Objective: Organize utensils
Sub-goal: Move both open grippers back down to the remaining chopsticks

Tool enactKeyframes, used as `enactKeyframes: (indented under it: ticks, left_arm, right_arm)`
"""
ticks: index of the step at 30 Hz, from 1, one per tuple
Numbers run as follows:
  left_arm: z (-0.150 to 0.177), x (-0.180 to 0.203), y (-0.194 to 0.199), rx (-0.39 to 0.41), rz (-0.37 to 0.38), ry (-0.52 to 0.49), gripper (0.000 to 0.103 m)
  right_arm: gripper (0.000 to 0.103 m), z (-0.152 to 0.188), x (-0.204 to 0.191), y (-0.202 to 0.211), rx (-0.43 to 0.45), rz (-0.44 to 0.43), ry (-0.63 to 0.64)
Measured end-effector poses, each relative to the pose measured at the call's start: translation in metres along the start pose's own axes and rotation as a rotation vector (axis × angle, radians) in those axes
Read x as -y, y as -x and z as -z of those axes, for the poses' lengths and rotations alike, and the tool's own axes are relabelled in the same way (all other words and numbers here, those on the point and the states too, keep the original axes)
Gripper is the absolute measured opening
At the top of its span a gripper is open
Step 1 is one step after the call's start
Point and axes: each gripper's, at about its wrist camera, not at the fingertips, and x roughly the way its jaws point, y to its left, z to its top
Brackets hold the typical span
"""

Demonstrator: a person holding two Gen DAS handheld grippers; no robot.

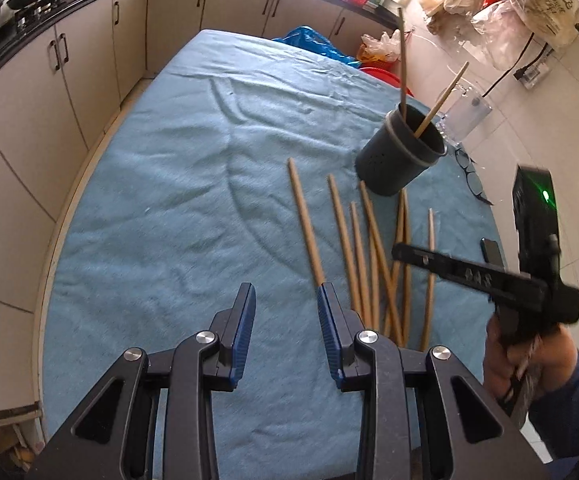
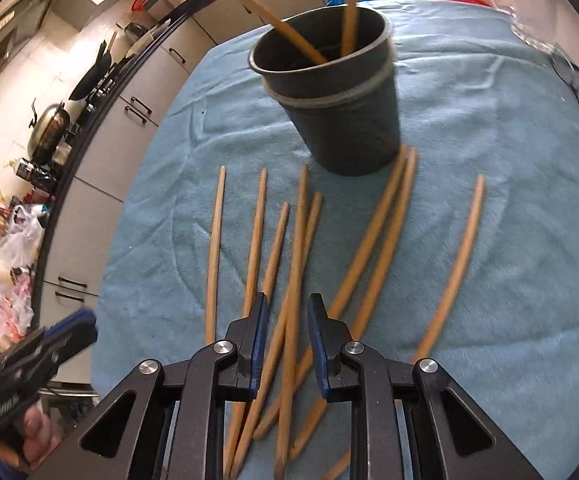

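Note:
A dark holder cup [image 1: 403,148] [image 2: 337,92] stands on the blue cloth [image 1: 177,184] [image 2: 489,128] with two chopsticks [image 1: 402,56] [image 2: 351,8] in it. Several wooden chopsticks [image 1: 353,248] [image 2: 293,264] lie loose on the cloth in front of the cup. My left gripper [image 1: 286,304] is open and empty, above the cloth left of the chopsticks. My right gripper [image 2: 287,314] is open, jaws hovering over the near ends of the loose chopsticks, holding nothing. The right gripper's body shows in the left wrist view [image 1: 489,276].
Kitchen cabinets [image 1: 89,52] and a counter with pans run along the left. A clear container [image 1: 465,114] and glasses [image 1: 469,172] lie by the cup at the right. A phone [image 1: 492,250] lies near the table edge. Bags sit at the far right.

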Motion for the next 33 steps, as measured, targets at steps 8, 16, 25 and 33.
enactKeyframes:
  ticks: [8,16,25,33]
  left_arm:
    - [0.009,-0.019,0.009,-0.004,-0.025,0.018,0.031]
    - [0.009,-0.028,0.009,-0.01,-0.032,0.03,0.031]
    - [-0.014,-0.008,-0.022,-0.061,0.009,-0.025,0.031]
    - [-0.045,0.017,-0.081,-0.139,-0.002,-0.07,0.031]
  right_arm:
    - [0.018,-0.019,-0.013,-0.025,-0.007,0.06,0.025]
    - [0.008,-0.021,-0.013,-0.037,-0.016,0.118,0.026]
    - [0.007,0.002,0.003,0.011,0.034,0.061,-0.017]
    - [0.007,0.026,0.062,0.045,0.046,0.108,-0.164]
